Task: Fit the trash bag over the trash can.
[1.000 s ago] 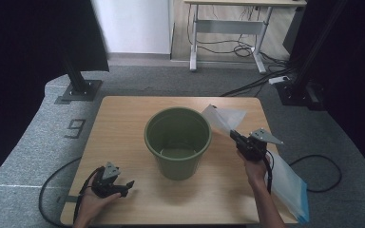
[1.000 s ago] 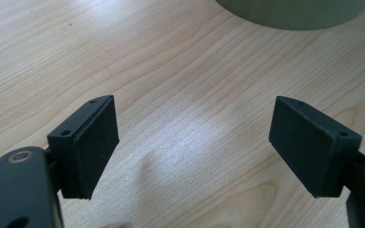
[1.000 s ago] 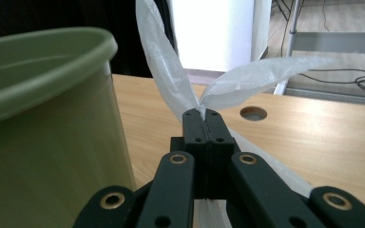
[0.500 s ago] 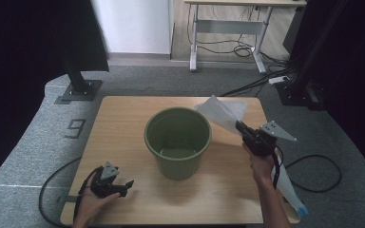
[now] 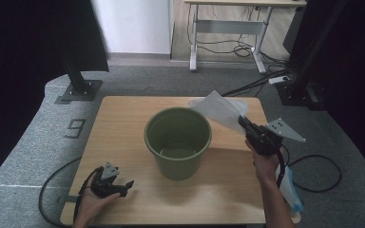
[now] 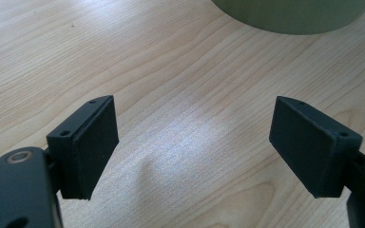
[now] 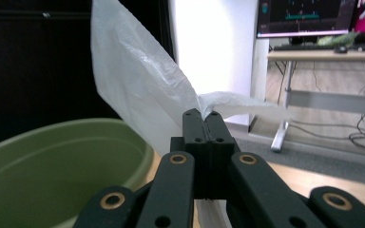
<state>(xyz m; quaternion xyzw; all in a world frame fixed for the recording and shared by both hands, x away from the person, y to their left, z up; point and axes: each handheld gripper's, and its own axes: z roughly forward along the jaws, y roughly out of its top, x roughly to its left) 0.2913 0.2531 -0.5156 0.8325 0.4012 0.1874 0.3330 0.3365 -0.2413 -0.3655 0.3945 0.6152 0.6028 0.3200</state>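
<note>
Lining step under way — right gripper (image 5: 244,121) clamps a thin white plastic bag (image 5: 218,108) in the air beside the green bucket's (image 5: 177,142) far right rim. Left gripper (image 5: 123,186) rests wide open on the table (image 5: 123,114), nothing between its jaws. Next — likely spreading the bag's mouth over the rim, needing both grippers.

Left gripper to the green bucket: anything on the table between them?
Nothing; bare wood lies between the left gripper and the bucket, seen in the high view.

One bucket (image 5: 178,141), one plastic bag (image 5: 218,110)

Overhead and tool-mounted views, shared bucket (image 5: 178,142)
</note>
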